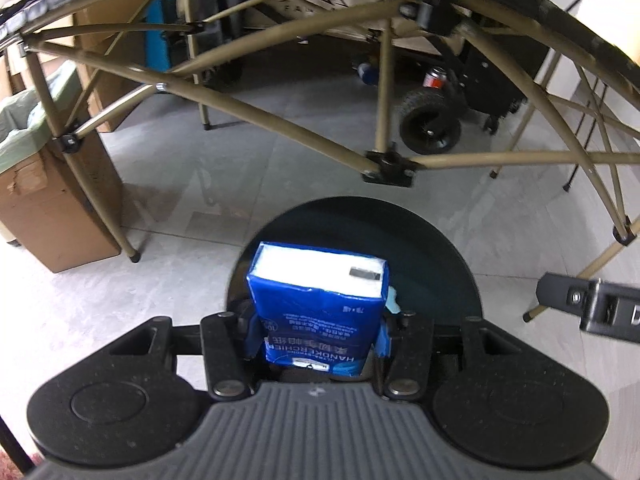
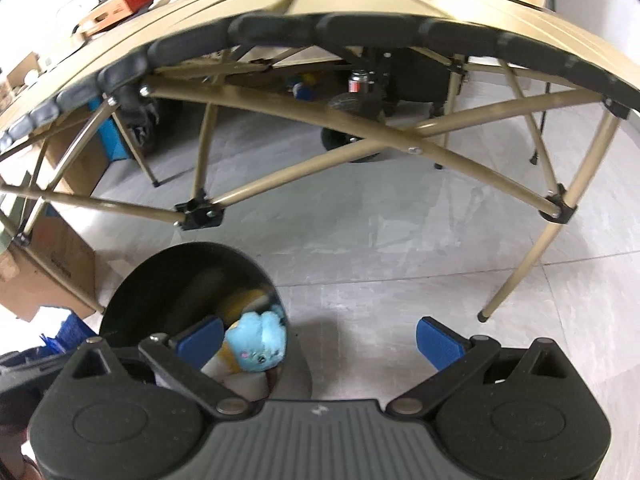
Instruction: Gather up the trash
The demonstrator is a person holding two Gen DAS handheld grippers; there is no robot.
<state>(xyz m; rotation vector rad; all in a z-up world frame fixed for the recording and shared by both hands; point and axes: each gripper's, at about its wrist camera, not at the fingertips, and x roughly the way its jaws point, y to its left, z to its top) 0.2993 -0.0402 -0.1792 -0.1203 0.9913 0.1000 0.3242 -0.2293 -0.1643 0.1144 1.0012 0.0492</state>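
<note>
My left gripper [image 1: 318, 330] is shut on a blue pack of paper handkerchiefs [image 1: 316, 304], held upright above the open mouth of a round black bin [image 1: 432, 240] on the floor. In the right wrist view the same black bin [image 2: 168, 280] stands at lower left and holds a light blue plush toy [image 2: 258, 342] and some yellow and white things. My right gripper [image 2: 320, 340] stands open with nothing between its blue pads [image 2: 438, 344]; its left pad hangs over the bin's rim, its right pad over bare floor.
A tan folding table [image 2: 360, 4] on crossed tan legs [image 1: 384, 160] spans the room ahead. A cardboard box with a green bag liner [image 1: 44, 184] stands at the left. A black wheeled cart [image 1: 432, 120] and more boxes sit behind the table. Grey tile floor lies to the right.
</note>
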